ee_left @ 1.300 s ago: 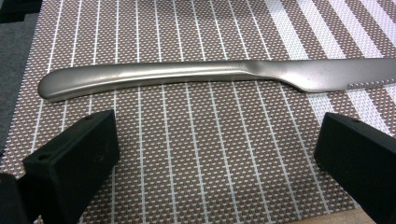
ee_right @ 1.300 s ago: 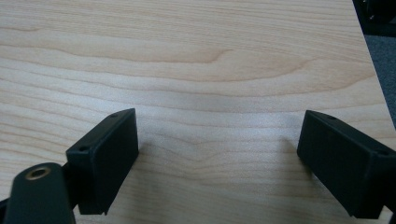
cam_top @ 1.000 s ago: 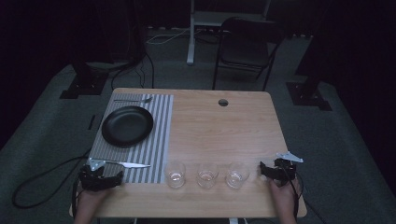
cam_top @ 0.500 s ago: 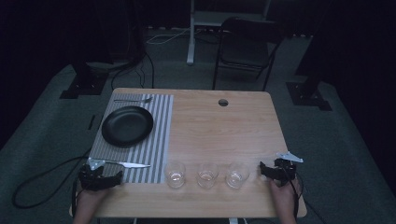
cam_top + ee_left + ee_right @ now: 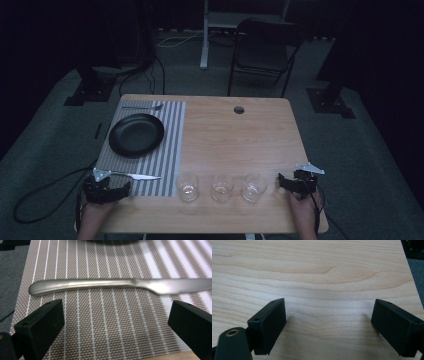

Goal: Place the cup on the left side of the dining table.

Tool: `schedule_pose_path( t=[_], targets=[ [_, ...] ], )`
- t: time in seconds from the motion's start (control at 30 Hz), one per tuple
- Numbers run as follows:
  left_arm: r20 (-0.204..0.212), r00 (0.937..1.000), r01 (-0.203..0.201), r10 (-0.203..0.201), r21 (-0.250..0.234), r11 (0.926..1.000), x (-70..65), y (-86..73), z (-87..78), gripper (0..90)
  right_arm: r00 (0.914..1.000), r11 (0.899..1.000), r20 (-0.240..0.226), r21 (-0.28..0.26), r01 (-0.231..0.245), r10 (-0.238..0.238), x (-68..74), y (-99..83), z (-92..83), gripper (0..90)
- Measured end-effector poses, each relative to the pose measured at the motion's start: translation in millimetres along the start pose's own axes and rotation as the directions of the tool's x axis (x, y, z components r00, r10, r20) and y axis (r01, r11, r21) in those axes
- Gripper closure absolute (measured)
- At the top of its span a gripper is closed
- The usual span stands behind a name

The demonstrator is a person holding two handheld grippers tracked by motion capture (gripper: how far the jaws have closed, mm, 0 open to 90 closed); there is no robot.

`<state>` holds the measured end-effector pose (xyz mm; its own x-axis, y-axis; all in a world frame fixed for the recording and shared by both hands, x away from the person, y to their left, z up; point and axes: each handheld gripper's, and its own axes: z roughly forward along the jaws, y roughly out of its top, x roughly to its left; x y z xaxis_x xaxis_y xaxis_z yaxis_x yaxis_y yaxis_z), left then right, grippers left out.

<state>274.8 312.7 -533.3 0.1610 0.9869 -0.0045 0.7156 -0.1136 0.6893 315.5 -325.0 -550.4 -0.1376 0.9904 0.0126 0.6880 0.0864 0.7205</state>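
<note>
A metal knife (image 5: 135, 175) lies across the near edge of a grey striped placemat (image 5: 167, 155). My left gripper (image 5: 106, 188) sits just short of it at the table's front left, open. In the left gripper view the knife (image 5: 120, 285) lies crosswise beyond the wide-apart jaws of the left gripper (image 5: 117, 309), untouched, over the placemat (image 5: 112, 327). A black plate (image 5: 136, 134) rests on the mat, with a fork (image 5: 142, 107) at its far edge. My right gripper (image 5: 297, 182) stands open at the front right; in its own view the right gripper (image 5: 329, 306) has only bare wood (image 5: 324, 270) between the jaws.
Three empty clear glasses (image 5: 187, 186) (image 5: 222, 186) (image 5: 254, 187) stand in a row along the front edge between the grippers. The wooden table (image 5: 240, 140) has a round hole (image 5: 239, 109) near its far edge. A dark chair (image 5: 262, 50) stands behind the table.
</note>
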Motion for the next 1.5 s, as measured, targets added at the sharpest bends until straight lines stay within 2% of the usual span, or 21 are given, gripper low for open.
schedule_pose_path(
  t=[0.37, 0.53, 0.67, 0.77, 0.87, 0.93, 0.97, 1.07, 1.1, 1.13, 1.17, 1.33, 1.4, 1.47, 1.5],
  targets=[
    [0.050, 0.9982, -0.032, 0.032, -0.004, 0.9995, -6.8, 7.8, -5.9, 2.7, 1.0000, 1.000, 0.000, 0.000, 0.000, 0.000, 0.0, 0.0, 0.0, 12.1],
    [0.091, 0.9954, -0.027, 0.030, -0.034, 0.9990, -10.7, 13.7, -11.0, 2.7, 1.0000, 1.000, 0.000, 0.000, 0.000, 0.000, 0.0, 0.0, 0.0, 12.1],
    [0.103, 0.9940, -0.033, 0.038, -0.046, 0.9984, -12.7, 15.0, -12.3, 2.7, 1.0000, 1.000, 0.000, 0.000, 0.001, -0.001, 0.0, 0.0, 0.0, 12.1],
    [0.141, 0.9885, -0.048, 0.054, -0.047, 0.9977, -16.6, 17.8, -13.3, 2.7, 1.0000, 1.000, 0.000, 0.000, 0.000, 0.000, 0.0, 0.0, 0.0, 12.1],
    [0.155, 0.9851, -0.067, 0.073, -0.048, 0.9966, -20.9, 19.8, -12.9, 2.7, 1.0000, 1.000, 0.000, 0.000, 0.000, 0.000, 0.0, 0.0, 0.0, 12.1],
    [0.148, 0.9858, -0.072, 0.079, -0.053, 0.9960, -22.3, 20.2, -13.0, 2.7, 1.0000, 1.000, 0.000, 0.000, 0.000, 0.000, 0.0, 0.0, 0.0, 12.1],
    [0.163, 0.9828, -0.078, 0.087, -0.057, 0.9953, -23.7, 21.9, -13.3, 2.7, 1.0000, 1.000, 0.000, 0.000, 0.000, 0.000, 0.0, 0.0, 0.0, 12.1],
    [0.161, 0.9832, -0.077, 0.085, -0.060, 0.9953, -24.3, 22.5, -13.6, 2.7, 1.0000, 1.000, 0.000, 0.000, 0.000, 0.000, 0.0, 0.0, 0.0, 12.1],
    [0.154, 0.9828, -0.096, 0.102, -0.047, 0.9943, -26.4, 26.0, -12.9, 2.7, 1.0000, 1.000, 0.000, 0.000, 0.000, 0.000, 0.0, 0.0, 0.0, 12.1],
    [0.154, 0.9828, -0.096, 0.102, -0.047, 0.9943, -26.4, 26.0, -12.9, 2.7, 1.0000, 1.000, 0.000, 0.000, 0.000, 0.000, 0.0, 0.0, 0.0, 12.1],
    [0.181, 0.9791, -0.084, 0.093, -0.054, 0.9950, -26.0, 28.0, -13.0, 2.7, 1.0000, 1.000, 0.000, 0.000, -0.001, 0.001, 0.1, 0.0, 0.0, 12.1],
    [0.194, 0.9754, -0.093, 0.105, -0.071, 0.9932, -28.5, 33.6, -15.3, 2.7, 1.0000, 1.000, 0.000, 0.000, 0.001, -0.001, 0.0, 0.0, 0.0, 12.1],
    [0.194, 0.9726, -0.114, 0.128, -0.080, 0.9903, -32.3, 37.3, -16.4, 2.7, 1.0000, 1.000, 0.000, 0.000, 0.000, 0.000, 0.0, 0.0, 0.0, 12.1],
    [0.197, 0.9715, -0.117, 0.132, -0.084, 0.9896, -33.5, 38.3, -16.5, 2.7, 1.0000, 1.000, 0.000, 0.000, 0.000, 0.000, 0.0, 0.0, 0.0, 12.1],
    [0.208, 0.9681, -0.124, 0.140, -0.087, 0.9885, -36.0, 40.6, -16.8, 2.7, 1.0000, 1.000, 0.000, 0.000, 0.000, 0.000, 0.0, 0.0, 0.0, 12.1]
  ],
)
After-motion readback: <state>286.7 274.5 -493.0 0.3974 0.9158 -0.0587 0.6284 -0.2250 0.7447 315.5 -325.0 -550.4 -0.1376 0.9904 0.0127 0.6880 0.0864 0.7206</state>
